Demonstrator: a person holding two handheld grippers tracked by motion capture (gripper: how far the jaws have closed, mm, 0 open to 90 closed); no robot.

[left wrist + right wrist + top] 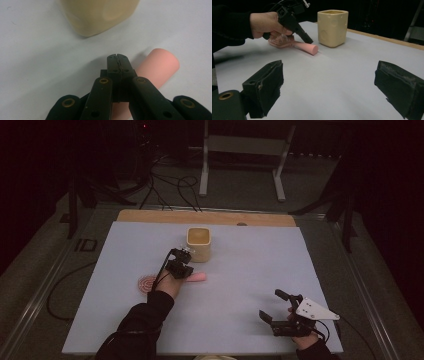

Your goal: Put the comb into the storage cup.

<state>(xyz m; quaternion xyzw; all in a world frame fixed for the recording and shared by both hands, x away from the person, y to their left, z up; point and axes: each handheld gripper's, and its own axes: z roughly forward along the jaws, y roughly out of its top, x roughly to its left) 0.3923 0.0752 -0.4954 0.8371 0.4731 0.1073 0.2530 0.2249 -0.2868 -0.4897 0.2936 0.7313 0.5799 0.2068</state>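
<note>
Hovering my left gripper (117,56), jaws shut and empty, beside the pink brush handle (160,66) running lower-left to upper-right at centre-right of frame.

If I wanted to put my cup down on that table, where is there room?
The white table sheet is bare between the two grippers, and on its right side, between the square cream ceramic cup and the open right gripper. It is crowded left of centre: the shut left gripper hovers over the pink round-headed hairbrush, close beside the cup.
</note>
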